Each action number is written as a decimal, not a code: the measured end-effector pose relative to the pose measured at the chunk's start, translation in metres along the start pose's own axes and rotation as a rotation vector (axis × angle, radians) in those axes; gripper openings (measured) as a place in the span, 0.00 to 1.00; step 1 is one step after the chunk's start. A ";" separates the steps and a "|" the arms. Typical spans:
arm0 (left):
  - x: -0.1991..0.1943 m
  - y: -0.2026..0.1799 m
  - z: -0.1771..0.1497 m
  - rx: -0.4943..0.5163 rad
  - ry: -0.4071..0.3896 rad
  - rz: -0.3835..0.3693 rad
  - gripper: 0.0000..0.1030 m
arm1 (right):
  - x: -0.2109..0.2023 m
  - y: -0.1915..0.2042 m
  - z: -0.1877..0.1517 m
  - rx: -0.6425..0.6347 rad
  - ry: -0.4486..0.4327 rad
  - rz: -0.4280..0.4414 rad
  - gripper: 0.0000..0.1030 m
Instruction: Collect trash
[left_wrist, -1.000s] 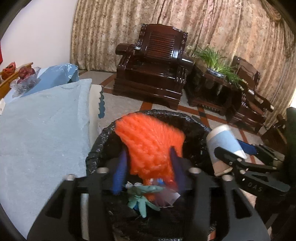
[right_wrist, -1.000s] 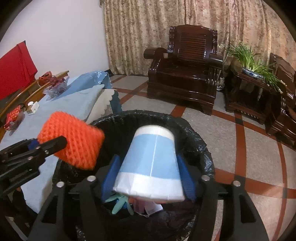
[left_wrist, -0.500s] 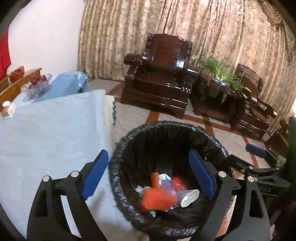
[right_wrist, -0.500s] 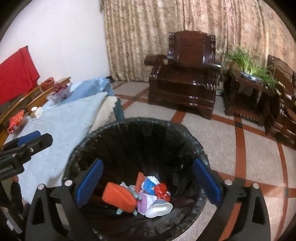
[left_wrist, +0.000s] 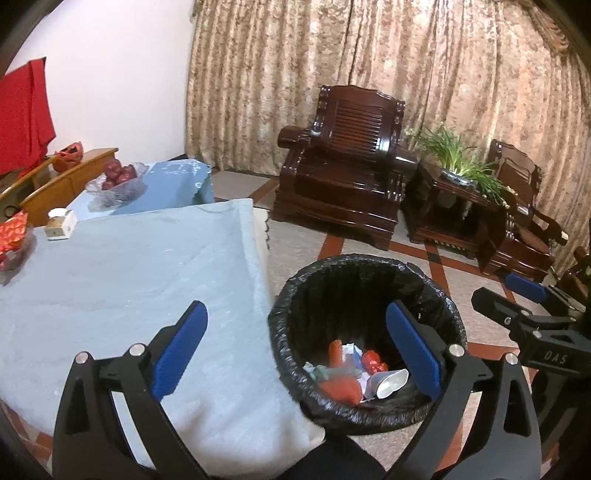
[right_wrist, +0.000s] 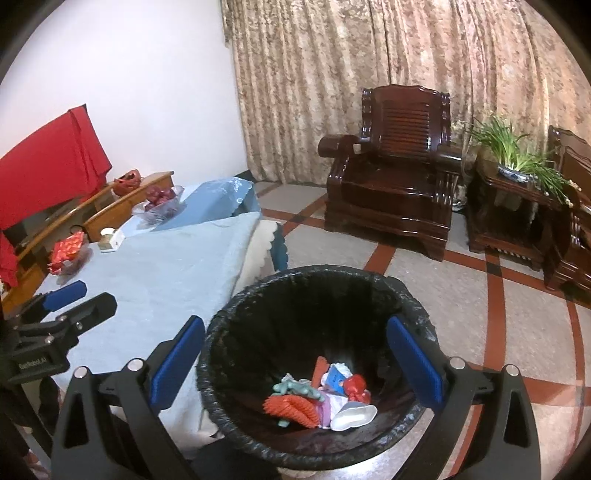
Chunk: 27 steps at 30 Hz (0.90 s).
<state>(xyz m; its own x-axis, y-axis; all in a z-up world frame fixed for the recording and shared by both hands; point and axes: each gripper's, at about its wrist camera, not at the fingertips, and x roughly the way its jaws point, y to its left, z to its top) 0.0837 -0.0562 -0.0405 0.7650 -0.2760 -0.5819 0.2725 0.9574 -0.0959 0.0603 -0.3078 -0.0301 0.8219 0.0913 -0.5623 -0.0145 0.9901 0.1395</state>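
Blue cloth (left_wrist: 129, 266) on table, bin (left_wrist: 284, 314) beside, tiled floor (right_wrist: 461, 314)

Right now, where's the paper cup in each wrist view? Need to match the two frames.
Left wrist: paper cup lies on its side at the bottom of the trash bin, lower centre-right, just left of the right-hand blue pad.
Right wrist: paper cup lies low in the bin, lower centre, right of the orange foam net.
Shared landmark: the dark wooden armchair before the curtain.
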 end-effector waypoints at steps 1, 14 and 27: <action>-0.004 0.001 0.001 -0.002 -0.002 0.002 0.92 | -0.003 0.001 0.000 0.001 0.002 0.003 0.94; -0.053 0.007 0.004 -0.008 -0.044 0.066 0.92 | -0.034 0.024 0.006 -0.038 -0.029 0.018 0.94; -0.078 0.009 0.003 -0.001 -0.072 0.109 0.92 | -0.046 0.040 0.005 -0.060 -0.028 0.045 0.94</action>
<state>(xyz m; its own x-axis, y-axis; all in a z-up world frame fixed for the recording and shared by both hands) 0.0280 -0.0265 0.0068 0.8299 -0.1755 -0.5296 0.1847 0.9821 -0.0360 0.0247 -0.2726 0.0055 0.8355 0.1333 -0.5331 -0.0848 0.9898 0.1146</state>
